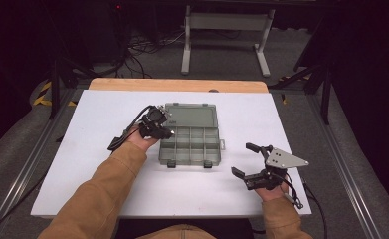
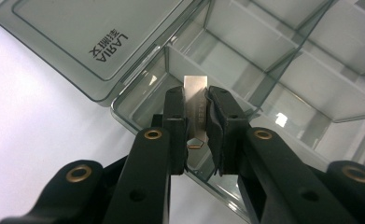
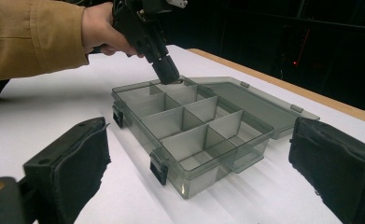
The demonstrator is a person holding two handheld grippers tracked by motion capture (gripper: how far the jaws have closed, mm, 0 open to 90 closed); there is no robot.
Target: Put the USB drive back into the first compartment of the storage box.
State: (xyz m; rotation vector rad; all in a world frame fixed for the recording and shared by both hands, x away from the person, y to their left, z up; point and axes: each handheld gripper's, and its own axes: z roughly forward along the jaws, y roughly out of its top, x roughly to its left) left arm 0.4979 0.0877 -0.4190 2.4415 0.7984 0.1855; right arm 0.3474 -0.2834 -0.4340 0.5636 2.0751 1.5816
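Left fingers [image 2: 196, 126] pinch a metal piece [image 2: 196, 100] inside the box's [image 1: 192, 154] corner; right fingers [image 1: 246, 159] gape wide.

The compartment box [image 1: 190, 145] lies at the centre of the table [image 1: 82, 169], its open lid [image 1: 191, 115] flat on the table at the box's 12 o'clock side. The left gripper [image 1: 163, 130] stands at the box's 10 o'clock corner, over the compartment there, with a small metal piece [image 2: 196, 107] between its jaws. The right gripper [image 1: 245, 159] sits at the box's 4 o'clock, well apart from it.
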